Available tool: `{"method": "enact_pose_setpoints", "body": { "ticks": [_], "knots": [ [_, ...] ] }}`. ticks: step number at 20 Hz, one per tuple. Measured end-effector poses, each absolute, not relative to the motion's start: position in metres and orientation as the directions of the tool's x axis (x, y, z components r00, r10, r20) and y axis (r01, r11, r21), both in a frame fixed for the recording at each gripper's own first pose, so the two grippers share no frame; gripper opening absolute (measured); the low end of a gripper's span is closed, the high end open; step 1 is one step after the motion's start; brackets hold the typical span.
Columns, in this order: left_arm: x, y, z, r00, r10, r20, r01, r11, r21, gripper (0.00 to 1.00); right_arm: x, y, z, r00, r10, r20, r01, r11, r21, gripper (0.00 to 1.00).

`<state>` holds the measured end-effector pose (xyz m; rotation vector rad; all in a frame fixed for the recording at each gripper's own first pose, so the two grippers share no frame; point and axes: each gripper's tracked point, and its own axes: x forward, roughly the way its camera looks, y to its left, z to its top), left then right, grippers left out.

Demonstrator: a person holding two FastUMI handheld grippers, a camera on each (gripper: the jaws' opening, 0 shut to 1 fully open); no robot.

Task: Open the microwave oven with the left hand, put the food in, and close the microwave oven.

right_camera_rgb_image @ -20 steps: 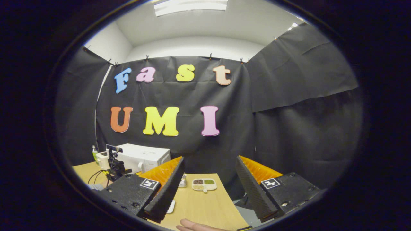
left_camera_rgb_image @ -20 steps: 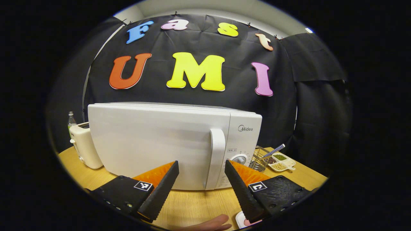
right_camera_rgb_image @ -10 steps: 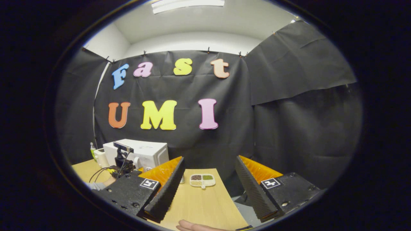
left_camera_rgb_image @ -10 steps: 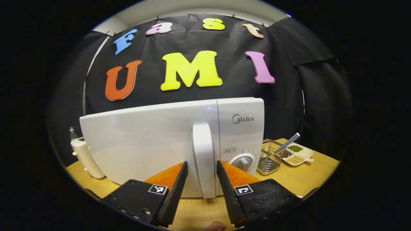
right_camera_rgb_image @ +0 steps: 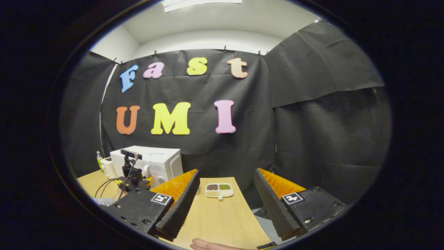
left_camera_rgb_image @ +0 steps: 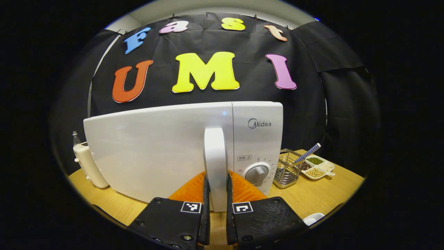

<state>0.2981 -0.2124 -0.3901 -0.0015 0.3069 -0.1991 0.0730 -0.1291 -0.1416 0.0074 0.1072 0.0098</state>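
Observation:
The white microwave (left_camera_rgb_image: 156,149) stands on the wooden table (left_camera_rgb_image: 114,205) with its door flush against the control panel. My left gripper (left_camera_rgb_image: 216,196) is shut on the lower part of the door's upright white handle (left_camera_rgb_image: 215,152), one finger pressing each side. In the right gripper view the microwave (right_camera_rgb_image: 156,161) is far off at the left, with the left gripper (right_camera_rgb_image: 133,175) at its front. My right gripper (right_camera_rgb_image: 225,196) hangs open over the table (right_camera_rgb_image: 218,218), nothing between its fingers. A white dish's rim (left_camera_rgb_image: 312,218) peeks in at the lower right.
A cream toaster (left_camera_rgb_image: 86,163) and a bottle (left_camera_rgb_image: 74,133) stand left of the microwave. To its right are a wire basket (left_camera_rgb_image: 286,170) holding a checked-handled utensil and a divided dish of beans (left_camera_rgb_image: 317,168), which also lies ahead of the right gripper. A hand (right_camera_rgb_image: 208,246) shows at the bottom edge.
My left gripper moved in to the microwave's handle and went from open to shut on it. The right gripper stayed open and dipped slightly.

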Motion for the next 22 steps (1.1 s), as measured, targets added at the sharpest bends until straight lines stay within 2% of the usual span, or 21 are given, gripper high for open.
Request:
{"method": "enact_pose_setpoints", "body": {
  "ticks": [1, 2, 3, 4, 5, 8, 11, 15, 16, 17, 18, 20, 21, 22],
  "knots": [
    [0.299, -0.215, -0.389, 0.930, -0.214, -0.299, 0.196, 0.977, -0.088, 0.19, 0.072, -0.129, -0.142, 0.994, 0.010, -0.107, -0.009, 1.000, 0.007, 0.92],
    [0.297, -0.214, -0.388, 0.925, -0.219, -0.309, 0.193, 0.975, -0.113, 0.19, 0.070, -0.128, -0.142, 0.994, 0.010, -0.108, -0.010, 1.000, 0.008, 1.00],
    [0.298, -0.211, -0.388, 0.927, -0.204, -0.314, 0.185, 0.979, -0.089, 0.19, 0.069, -0.129, -0.142, 0.994, 0.009, -0.108, -0.008, 1.000, 0.009, 1.00],
    [0.296, -0.209, -0.391, 0.927, -0.193, -0.320, 0.183, 0.981, -0.062, 0.19, 0.067, -0.130, -0.142, 0.994, 0.008, -0.109, -0.007, 1.000, 0.009, 0.92],
    [0.297, -0.208, -0.391, 0.931, -0.183, -0.317, 0.179, 0.983, -0.043, 0.12, 0.066, -0.129, -0.142, 0.994, 0.007, -0.109, -0.007, 1.000, 0.008, 1.00],
    [0.283, -0.209, -0.389, 0.928, -0.176, -0.327, 0.159, 0.984, -0.078, 0.12, 0.060, -0.131, -0.138, 0.995, 0.002, -0.103, -0.003, 1.000, -0.004, 1.00],
    [0.262, -0.197, -0.385, 0.944, -0.173, -0.280, 0.178, 0.984, -0.007, 0.12, 0.058, -0.128, -0.137, 0.995, -0.005, -0.097, 0.002, 0.999, -0.035, 1.00],
    [0.222, -0.185, -0.380, 0.929, -0.223, -0.295, 0.208, 0.975, -0.081, 0.12, 0.050, -0.110, -0.138, 0.994, 0.016, -0.106, -0.018, 1.000, -0.014, 1.00],
    [0.212, -0.178, -0.378, 0.928, -0.226, -0.296, 0.211, 0.974, -0.083, 0.12, 0.047, -0.105, -0.138, 0.994, 0.025, -0.110, -0.026, 1.000, -0.009, 0.92],
    [0.204, -0.172, -0.377, 0.926, -0.228, -0.300, 0.215, 0.974, -0.078, 0.12, 0.043, -0.098, -0.137, 0.994, 0.033, -0.109, -0.034, 0.999, -0.006, 0.92],
    [0.194, -0.166, -0.377, 0.926, -0.228, -0.300, 0.215, 0.974, -0.076, 0.12, 0.040, -0.092, -0.136, 0.994, 0.040, -0.105, -0.041, 0.999, -0.007, 1.00],
    [0.176, -0.151, -0.373, 0.925, -0.230, -0.303, 0.220, 0.973, -0.068, 0.13, 0.032, -0.080, -0.137, 0.994, 0.050, -0.100, -0.052, 0.998, -0.022, 1.00],
    [0.167, -0.144, -0.372, 0.925, -0.231, -0.301, 0.222, 0.973, -0.064, 0.13, 0.028, -0.075, -0.138, 0.994, 0.056, -0.099, -0.060, 0.998, -0.030, 0.92],
    [0.158, -0.136, -0.371, 0.923, -0.233, -0.306, 0.228, 0.972, -0.055, 0.12, 0.024, -0.068, -0.137, 0.993, 0.065, -0.098, -0.069, 0.997, -0.036, 1.00]
  ]
}}
